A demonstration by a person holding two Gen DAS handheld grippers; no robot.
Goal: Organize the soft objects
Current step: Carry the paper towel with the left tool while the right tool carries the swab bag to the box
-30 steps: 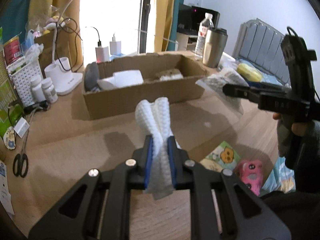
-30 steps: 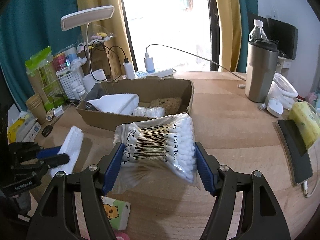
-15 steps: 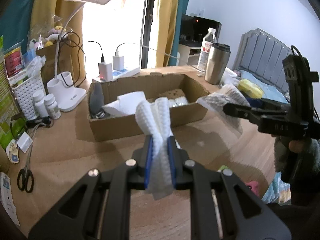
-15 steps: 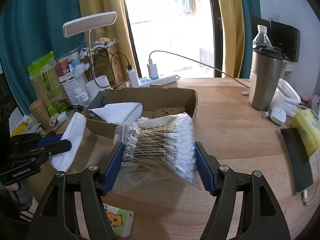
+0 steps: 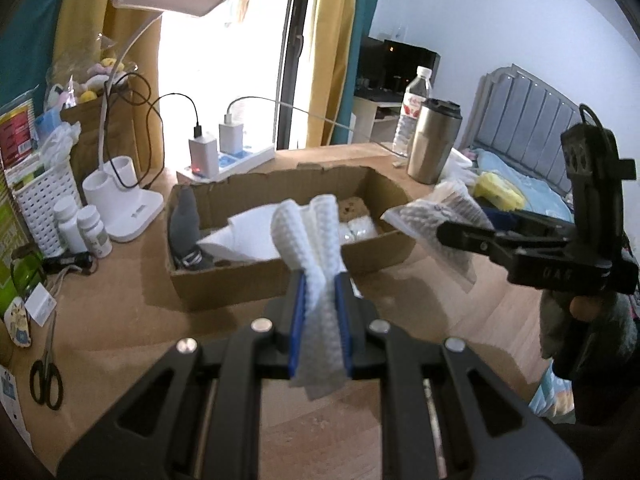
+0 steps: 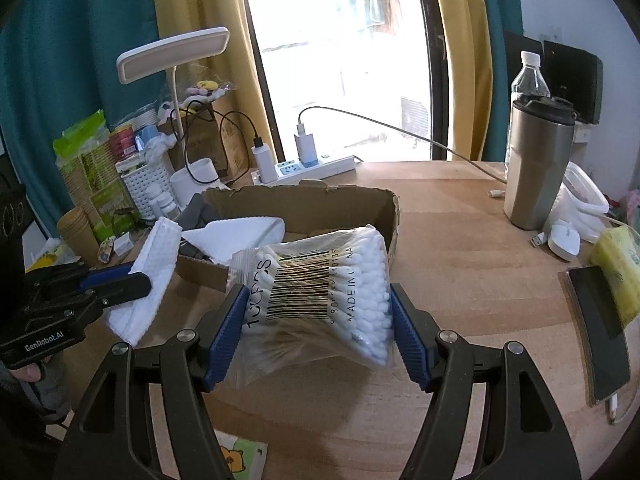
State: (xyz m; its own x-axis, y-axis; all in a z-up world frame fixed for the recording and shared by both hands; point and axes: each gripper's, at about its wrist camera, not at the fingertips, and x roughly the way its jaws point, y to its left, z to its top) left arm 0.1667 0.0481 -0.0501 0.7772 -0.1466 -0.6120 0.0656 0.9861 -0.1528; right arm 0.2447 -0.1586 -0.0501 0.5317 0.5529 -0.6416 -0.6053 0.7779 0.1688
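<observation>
My left gripper (image 5: 320, 312) is shut on a folded white waffle cloth (image 5: 310, 240) and holds it above the table in front of the cardboard box (image 5: 248, 280). It also shows in the right wrist view (image 6: 154, 276). My right gripper (image 6: 316, 324) is shut on a clear bag of cotton swabs (image 6: 320, 292), held over the box's near right corner (image 6: 394, 216). The bag also shows in the left wrist view (image 5: 436, 220). In the box lie a white cloth (image 5: 240, 238), a grey sock (image 5: 185, 220), a brown sponge (image 5: 352, 208) and a clear packet (image 5: 358, 230).
A white desk lamp (image 5: 120, 204), pill bottles (image 5: 94, 230), a white basket (image 5: 38, 200) and scissors (image 5: 46, 376) stand left of the box. A power strip (image 6: 308, 168) is behind it. A steel tumbler (image 6: 536, 164), water bottle (image 6: 528, 76), mouse (image 6: 564, 236) and phone (image 6: 600, 324) are at the right.
Both grippers have risen and moved closer to the box with their loads. The cloth and the swab bag now hang near the box's front edge.
</observation>
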